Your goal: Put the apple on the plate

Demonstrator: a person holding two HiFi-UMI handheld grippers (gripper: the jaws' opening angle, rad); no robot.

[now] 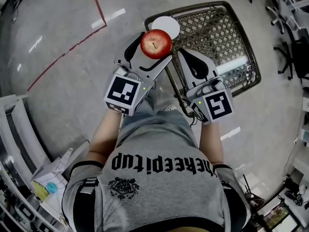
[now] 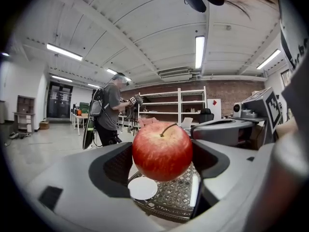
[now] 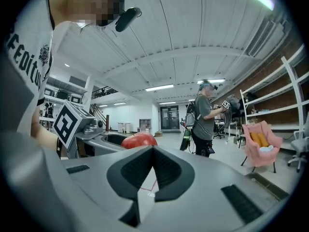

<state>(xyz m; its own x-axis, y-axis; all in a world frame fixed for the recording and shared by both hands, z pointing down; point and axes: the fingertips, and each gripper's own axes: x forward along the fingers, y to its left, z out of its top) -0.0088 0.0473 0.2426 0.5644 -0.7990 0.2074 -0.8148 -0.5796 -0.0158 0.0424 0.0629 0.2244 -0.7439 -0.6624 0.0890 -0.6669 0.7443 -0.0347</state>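
A red apple (image 1: 156,43) with a short stem is held in the air between the jaws of my left gripper (image 1: 153,46), which is shut on it. In the left gripper view the apple (image 2: 162,151) fills the gap between the dark pads. A small white round plate (image 1: 167,25) lies on the near left corner of a dark wire-mesh table (image 1: 217,33), just beyond and below the apple; the same plate (image 2: 142,188) shows under the apple. My right gripper (image 1: 186,56) hovers over the table's left edge, jaws shut with nothing between them (image 3: 152,152).
A white strip (image 1: 232,64) lies on the mesh table. Red tape lines (image 1: 72,45) cross the concrete floor at the left. Shelving (image 1: 14,129) and a paper-filled box (image 1: 48,180) stand at the lower left. Another person (image 3: 205,117) stands farther off with grippers.
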